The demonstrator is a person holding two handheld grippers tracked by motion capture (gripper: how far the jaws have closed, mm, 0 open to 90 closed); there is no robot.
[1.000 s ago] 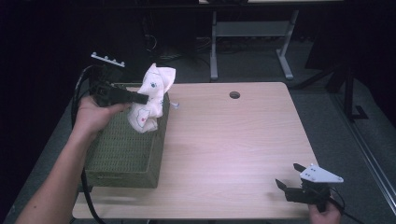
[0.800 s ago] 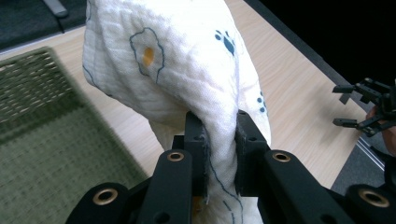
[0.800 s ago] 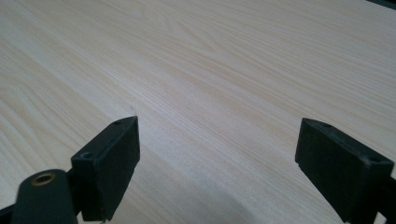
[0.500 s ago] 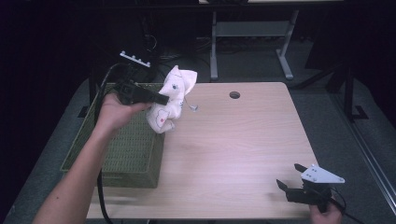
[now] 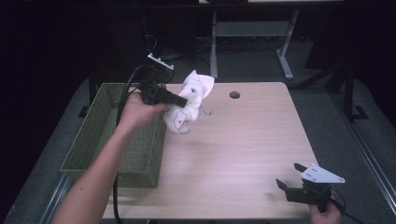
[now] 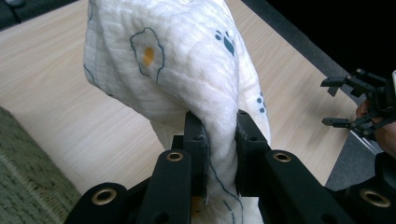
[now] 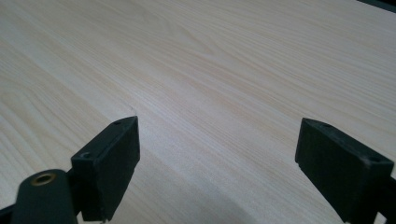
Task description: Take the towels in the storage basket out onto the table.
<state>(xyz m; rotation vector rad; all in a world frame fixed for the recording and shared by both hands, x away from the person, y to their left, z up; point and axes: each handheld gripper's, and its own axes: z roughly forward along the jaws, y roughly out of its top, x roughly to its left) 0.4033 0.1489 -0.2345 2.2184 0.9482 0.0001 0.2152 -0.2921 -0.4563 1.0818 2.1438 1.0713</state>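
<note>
A white printed cloth [image 5: 189, 105] is held bunched between the jaws of the left gripper [image 5: 180, 100], at upper centre-left of the high view; in the left gripper view the fabric is seen pinched tight between the two black pads, with an egg print and paw marks on it. Over the last second the cloth has been carried out of the green woven basket [image 5: 93, 140] at the left of the frame and rightward — it now hangs past the basket's right rim, over bare wood of the table [image 5: 243, 149]. From this it is judged that the cloth is being taken out to be laid on the table. The right gripper [image 5: 287, 179] is kept at lower right, jaws spread wide and empty — over bare wood in its own view.
</note>
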